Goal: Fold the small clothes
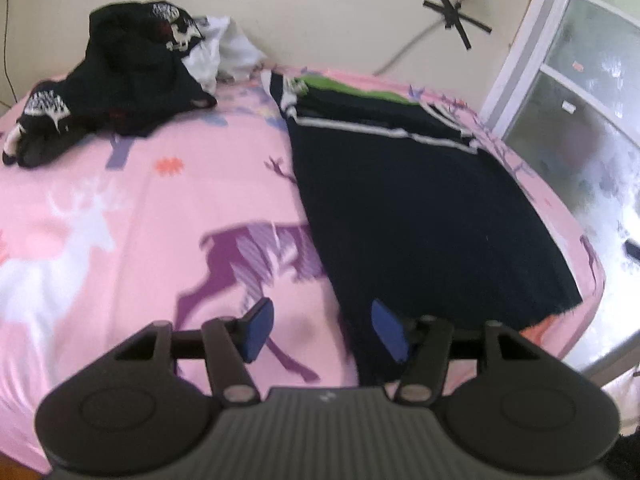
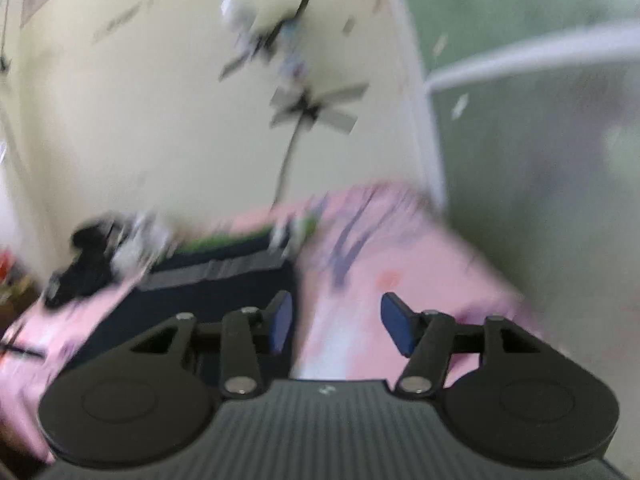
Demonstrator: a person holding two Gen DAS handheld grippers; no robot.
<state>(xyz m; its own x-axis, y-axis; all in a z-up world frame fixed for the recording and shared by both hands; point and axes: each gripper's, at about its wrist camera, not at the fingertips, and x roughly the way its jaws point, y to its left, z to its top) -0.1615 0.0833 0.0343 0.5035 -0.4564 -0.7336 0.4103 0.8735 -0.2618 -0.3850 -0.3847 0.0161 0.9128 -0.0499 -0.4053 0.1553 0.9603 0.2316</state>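
A dark navy folded garment with thin white stripes (image 1: 412, 208) lies flat on the pink deer-print bedsheet (image 1: 120, 200), toward the bed's right edge, with a green cloth (image 1: 352, 90) tucked under its far end. The left gripper (image 1: 322, 330) hangs over its near corner, jaws spread, nothing between them. The right gripper (image 2: 336, 326), also spread and empty, hovers over bare sheet; its view is blurred. A crumpled black patterned heap of clothes (image 1: 120, 80) sits by the wall, well apart.
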